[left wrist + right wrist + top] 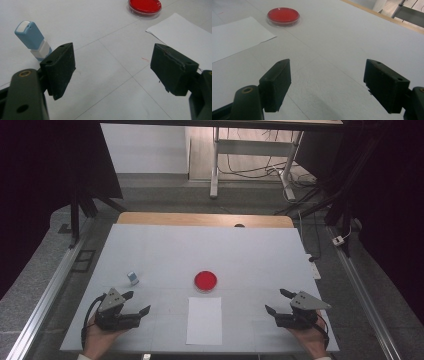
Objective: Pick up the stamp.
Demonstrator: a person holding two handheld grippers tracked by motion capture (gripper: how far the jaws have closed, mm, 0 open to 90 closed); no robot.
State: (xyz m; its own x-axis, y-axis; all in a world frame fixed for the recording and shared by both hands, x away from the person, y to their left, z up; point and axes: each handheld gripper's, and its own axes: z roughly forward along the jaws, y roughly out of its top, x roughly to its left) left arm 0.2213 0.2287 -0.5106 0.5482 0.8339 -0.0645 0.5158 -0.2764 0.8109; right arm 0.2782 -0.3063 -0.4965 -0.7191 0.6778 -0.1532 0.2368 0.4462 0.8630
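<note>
Plainly, both tongs gape wide and empty: left tongs point(136, 302), right tongs point(276, 300). The small blue-and-white stick point(33, 40) stands just beyond the left tongs at eleven o'clock on the bench point(250, 250); probably light, rigid, easily tipped, so pinch its flat sides low.

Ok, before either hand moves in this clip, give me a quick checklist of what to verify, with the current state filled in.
1. Left tongs open and holding nothing: ok, jaws stand wide apart in the left gripper view.
2. Right tongs open and holding nothing: ok.
3. Small blue-and-white capped item free to grasp: ok, it lies just ahead of the left tongs with nothing on it.
4. Red-filled petri dish lid on: cannot tell.
5. White paper sheet lying flat: ok; the dish sits just beyond its far edge, whether touching cannot tell.
6. Table path between tongs and items free: ok.
</note>
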